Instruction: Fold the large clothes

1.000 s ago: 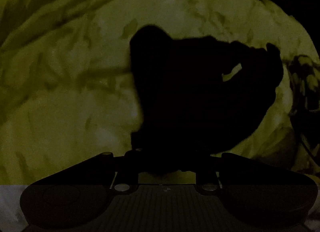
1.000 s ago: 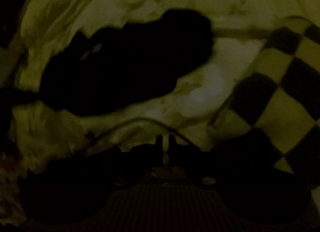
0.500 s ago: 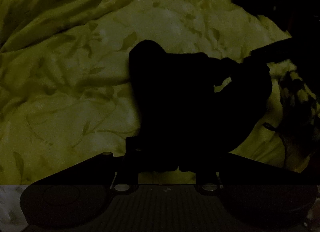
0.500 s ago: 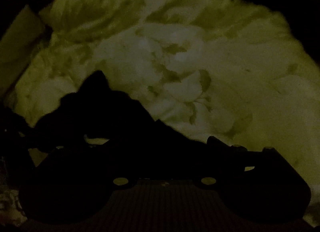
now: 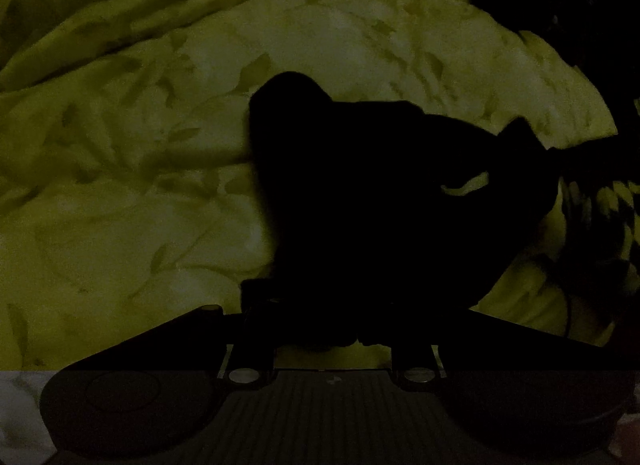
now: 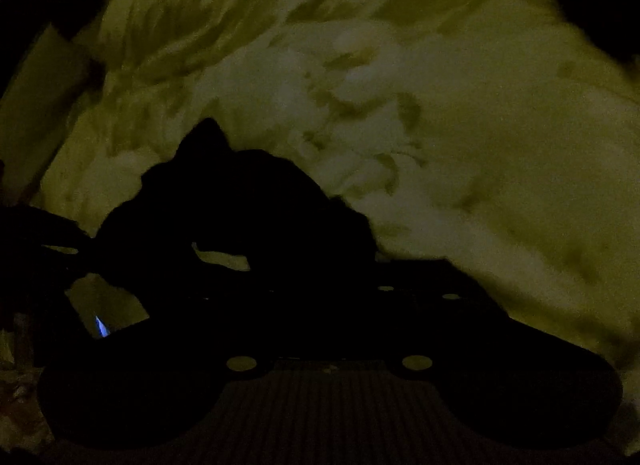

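Observation:
The scene is very dark. A black garment lies bunched on a pale leaf-patterned bedspread. My left gripper points down at it. Its jaws stand apart and are opening, with the garment's near end between them. In the right wrist view the same garment is a black heap at lower left. It runs into my right gripper, whose jaws are closing. Black cloth and black fingers merge there, so I cannot tell whether the pads touch it.
A black-and-pale checked cloth lies at the right edge of the left wrist view, with a thin dark cable below it. A dark band reaches in from the right towards the garment's corner. Rumpled bedspread fills the remaining space.
The right wrist view swung off the checked cloth onto the bedspread, and the garment now sits low and left. My left gripper's finger shifted outward. A dark band appeared at the garment's right corner.

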Tool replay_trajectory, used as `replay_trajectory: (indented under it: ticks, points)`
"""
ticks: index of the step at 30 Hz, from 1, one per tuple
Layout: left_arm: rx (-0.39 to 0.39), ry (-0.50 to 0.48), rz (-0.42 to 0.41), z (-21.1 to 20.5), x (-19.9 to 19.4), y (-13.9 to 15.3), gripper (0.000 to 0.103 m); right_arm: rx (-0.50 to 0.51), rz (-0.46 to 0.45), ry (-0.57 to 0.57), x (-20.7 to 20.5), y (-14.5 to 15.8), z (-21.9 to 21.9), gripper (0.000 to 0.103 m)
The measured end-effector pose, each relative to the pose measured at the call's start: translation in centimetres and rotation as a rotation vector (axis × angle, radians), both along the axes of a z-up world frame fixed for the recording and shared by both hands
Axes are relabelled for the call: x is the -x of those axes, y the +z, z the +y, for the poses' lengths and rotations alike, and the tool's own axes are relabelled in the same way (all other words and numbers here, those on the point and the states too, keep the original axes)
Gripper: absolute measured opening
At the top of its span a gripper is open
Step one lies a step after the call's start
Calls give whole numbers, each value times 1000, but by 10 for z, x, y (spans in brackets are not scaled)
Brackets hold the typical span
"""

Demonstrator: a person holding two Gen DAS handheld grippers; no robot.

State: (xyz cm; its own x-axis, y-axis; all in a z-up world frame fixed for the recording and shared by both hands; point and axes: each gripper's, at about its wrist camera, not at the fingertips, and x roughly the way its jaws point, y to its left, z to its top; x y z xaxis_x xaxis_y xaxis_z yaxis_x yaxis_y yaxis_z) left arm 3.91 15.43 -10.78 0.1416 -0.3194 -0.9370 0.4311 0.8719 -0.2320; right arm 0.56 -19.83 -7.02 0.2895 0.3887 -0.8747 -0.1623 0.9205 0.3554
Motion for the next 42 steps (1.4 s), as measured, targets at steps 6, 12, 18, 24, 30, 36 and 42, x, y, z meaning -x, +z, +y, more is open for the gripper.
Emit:
replay_trajectory:
  ticks: [6, 12, 18, 24, 30, 36, 42]
  points:
    - [-21, -102, -41, -21, 1, -3, 103, 35, -1, -28, 55, 0, 2, 2]
    - [-71, -158, -79, -35, -3, -7, 103, 18, -52, -37, 50, 7, 15, 38]
    - [-43, -130, -70, -34, -13, -9, 102, 90, -105, -48, -3, 9, 8, 72]
    - [-56, -154, -83, -39, -16, -14, 79, 124, 38, 48, -33, -37, 32, 40]
    - [1, -73, -183, -33, -18, 18, 61, 111, -16, -85, -10, -18, 30, 8]
    - [135, 59, -392, -40, -43, 104, 59, -232, -202, -428, 24, 74, -35, 5]
    - [270, 125, -596, -58, -44, 193, 59, -427, -487, -499, 64, 171, -64, 5]
